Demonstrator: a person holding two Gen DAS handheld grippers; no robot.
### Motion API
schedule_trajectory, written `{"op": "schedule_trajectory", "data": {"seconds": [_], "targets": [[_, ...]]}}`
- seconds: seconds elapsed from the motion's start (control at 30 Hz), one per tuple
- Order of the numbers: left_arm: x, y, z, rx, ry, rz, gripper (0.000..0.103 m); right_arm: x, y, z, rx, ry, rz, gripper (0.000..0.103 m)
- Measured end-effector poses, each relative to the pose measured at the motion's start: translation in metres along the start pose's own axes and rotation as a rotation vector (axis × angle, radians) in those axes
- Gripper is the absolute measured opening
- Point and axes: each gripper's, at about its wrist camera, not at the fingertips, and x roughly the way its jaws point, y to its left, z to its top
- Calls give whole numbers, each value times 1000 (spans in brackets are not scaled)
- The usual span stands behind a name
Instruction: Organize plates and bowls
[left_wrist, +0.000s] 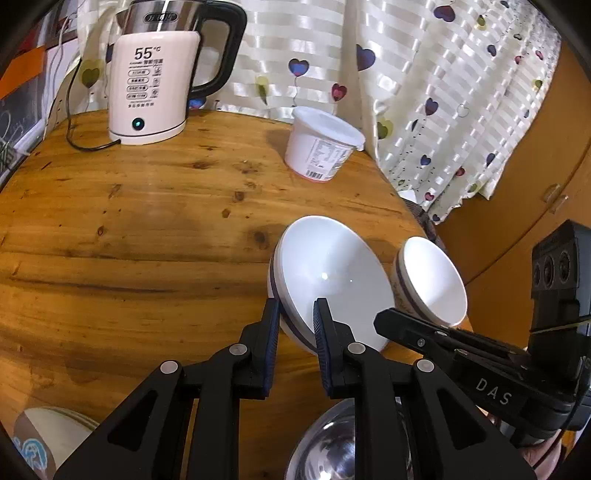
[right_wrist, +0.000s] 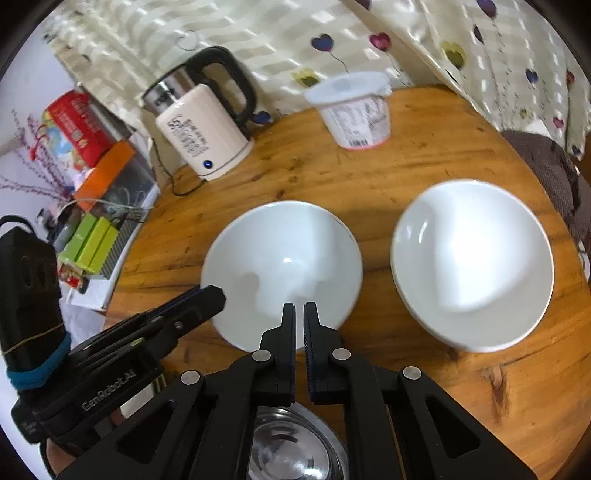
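Observation:
A large white bowl (left_wrist: 328, 273) with a blue band sits on the round wooden table (left_wrist: 147, 229). My left gripper (left_wrist: 297, 314) straddles its near rim, one finger outside and one inside, shut on it. The same bowl shows in the right wrist view (right_wrist: 284, 266), with my left gripper (right_wrist: 207, 295) at its left rim. My right gripper (right_wrist: 300, 314) is shut and empty, just over that bowl's near rim. A second white bowl (right_wrist: 472, 258) sits to the right; it also shows in the left wrist view (left_wrist: 432, 280). A steel bowl (right_wrist: 291, 450) lies under the grippers.
A white electric kettle (left_wrist: 155, 85) with its black cord stands at the table's far left. A lidded white plastic tub (left_wrist: 321, 144) stands at the far edge. A heart-print curtain (left_wrist: 424, 92) hangs behind. A cream dish (left_wrist: 44, 439) sits at the near left. Boxes (right_wrist: 92, 243) are stacked left of the table.

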Motion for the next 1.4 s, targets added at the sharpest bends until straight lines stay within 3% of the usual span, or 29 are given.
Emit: {"op": "schedule_trajectory", "data": {"seconds": [0.17,0.27,1.03,1.27,1.4], "targets": [[8,11,-3,-35,25,12,20,-8,-2,-2,5,-34,10,6],[9,12,-3,-39,24,11,20,-15,-5,0,16,-62,-13,14],[22,13,4,-60,25,26,24,16,-14,19,39,10,-17,18],[17,11,3,-46,27,37,24,12,-9,17,21,4,-23,17],[7,7,4,-38,17,32,29,3,-3,17,12,-9,-18,17]]}}
